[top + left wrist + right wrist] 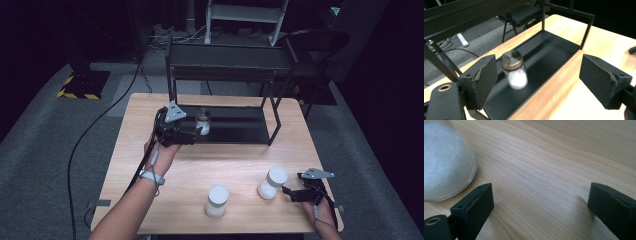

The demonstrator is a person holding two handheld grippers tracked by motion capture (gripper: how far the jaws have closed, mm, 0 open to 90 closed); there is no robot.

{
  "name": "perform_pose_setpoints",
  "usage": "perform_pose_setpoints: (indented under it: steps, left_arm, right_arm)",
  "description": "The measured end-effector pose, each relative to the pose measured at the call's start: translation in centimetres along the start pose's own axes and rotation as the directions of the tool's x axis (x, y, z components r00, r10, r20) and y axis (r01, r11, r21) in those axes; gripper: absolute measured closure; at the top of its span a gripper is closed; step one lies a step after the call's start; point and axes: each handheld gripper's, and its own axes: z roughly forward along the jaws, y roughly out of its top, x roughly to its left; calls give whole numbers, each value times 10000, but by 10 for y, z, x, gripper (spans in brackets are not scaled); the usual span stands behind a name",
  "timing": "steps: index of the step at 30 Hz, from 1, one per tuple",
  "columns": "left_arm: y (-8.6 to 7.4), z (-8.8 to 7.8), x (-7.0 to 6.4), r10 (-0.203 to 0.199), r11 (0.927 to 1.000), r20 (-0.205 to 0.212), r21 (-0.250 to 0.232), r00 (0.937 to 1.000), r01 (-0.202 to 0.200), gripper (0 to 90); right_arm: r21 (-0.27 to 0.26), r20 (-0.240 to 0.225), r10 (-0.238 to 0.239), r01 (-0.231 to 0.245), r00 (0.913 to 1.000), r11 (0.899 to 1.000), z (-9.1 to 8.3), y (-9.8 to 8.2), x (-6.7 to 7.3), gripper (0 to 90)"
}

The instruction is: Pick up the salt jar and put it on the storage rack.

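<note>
One small glass jar with a dark metal lid (514, 70) already stands on the black metal rack's bottom shelf (549, 50), the left gripper (187, 134) released beside it. Two white-capped jars of white powder (217, 200) wait on the pale wooden bench (240, 160); the right gripper (292, 194) gapes empty near one.

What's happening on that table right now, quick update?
Left gripper open at small glass jar on black metal shelf. Right gripper open beside white-lidded jar. Another white-lidded jar nearby.
</note>
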Motion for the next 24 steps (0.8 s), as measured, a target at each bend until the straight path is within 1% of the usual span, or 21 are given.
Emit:
perform_pose_setpoints:
  steps: [4, 5, 7, 10, 15, 17, 21, 24]
  left_arm:
    - [-8, -17, -9, 23, 10000, -10, 12, 10000, -23, 149]
    - [-10, -21, -11, 87, 10000, -31, 26, 10000, -87, 149]
    - [-16, -27, -14, 94, 10000, -25, -9, 10000, -94, 149]
    - [-28, -34, -20, 24, 10000, 62, 3, 10000, -24, 149]
    - [-49, -39, -29, 13, 9999, 60, 113, 10000, -14, 149]
    - [-57, -40, -32, -51, 9999, 75, 143, 10000, 50, 149]
    - [-71, -40, -34, -300, 9991, 160, 296, 9994, 296, 149]
    - [-80, -38, -36, -317, 9983, 152, 495, 9994, 309, 149]
  right_arm:
    - [-8, -36, -40, 40, 10000, 10000, 1, 0, -1, 65]
    - [-10, -41, -39, 39, 10000, 10000, 1, 1, -1, 65]
    - [-11, -46, -48, 48, 10000, 10000, 1, 1, -1, 65]
    - [-9, -49, -53, 53, 10000, 10000, 1, 1, -1, 65]
    - [-8, -52, -56, 56, 10000, 10000, 1, 1, -1, 65]
    - [-7, -56, -59, 59, 10000, 10000, 1, 1, -1, 64]
    - [-7, -56, -59, 59, 10000, 10000, 1, 1, -2, 65]
    - [-6, -60, -63, 63, 10000, 10000, 1, 1, -2, 64]
